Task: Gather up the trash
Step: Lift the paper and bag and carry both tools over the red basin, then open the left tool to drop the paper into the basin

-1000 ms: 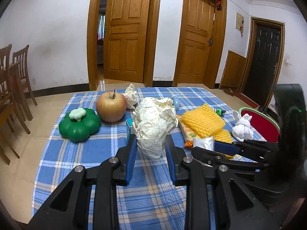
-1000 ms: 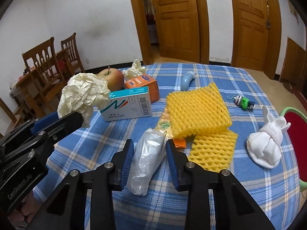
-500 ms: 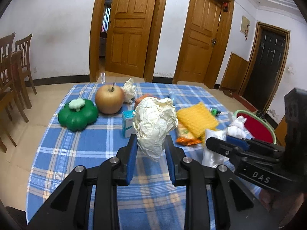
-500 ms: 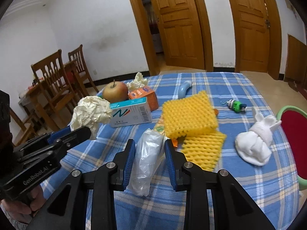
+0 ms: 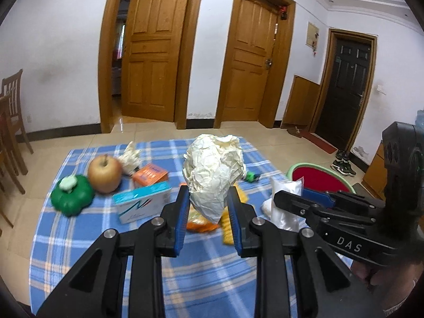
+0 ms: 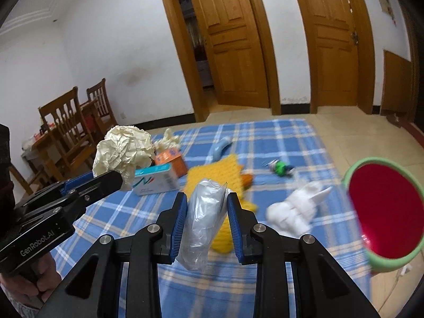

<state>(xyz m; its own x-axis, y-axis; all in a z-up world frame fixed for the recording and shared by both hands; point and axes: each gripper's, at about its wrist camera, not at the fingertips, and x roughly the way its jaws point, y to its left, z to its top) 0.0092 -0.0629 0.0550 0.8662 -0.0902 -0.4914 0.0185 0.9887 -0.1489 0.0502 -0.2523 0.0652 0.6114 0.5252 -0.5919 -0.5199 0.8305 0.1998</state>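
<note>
My left gripper is shut on a big ball of crumpled cream paper, held up above the blue checked tablecloth. The same paper ball shows at the left of the right wrist view, at the tip of the left gripper. My right gripper is shut on a crumpled clear plastic bag, also lifted off the table. In the left wrist view that bag sticks out of the right gripper. A green-rimmed red bin stands beside the table at the right.
On the cloth lie an apple, a green pumpkin toy, a teal-and-white box, an orange box, yellow foam netting, a white rabbit toy, crumpled tissue, a small green toy. Wooden chairs stand left.
Both grippers have risen and pulled back from the table with their loads still held. The table objects look smaller and lower, and the red bin has come closer in the right wrist view.
</note>
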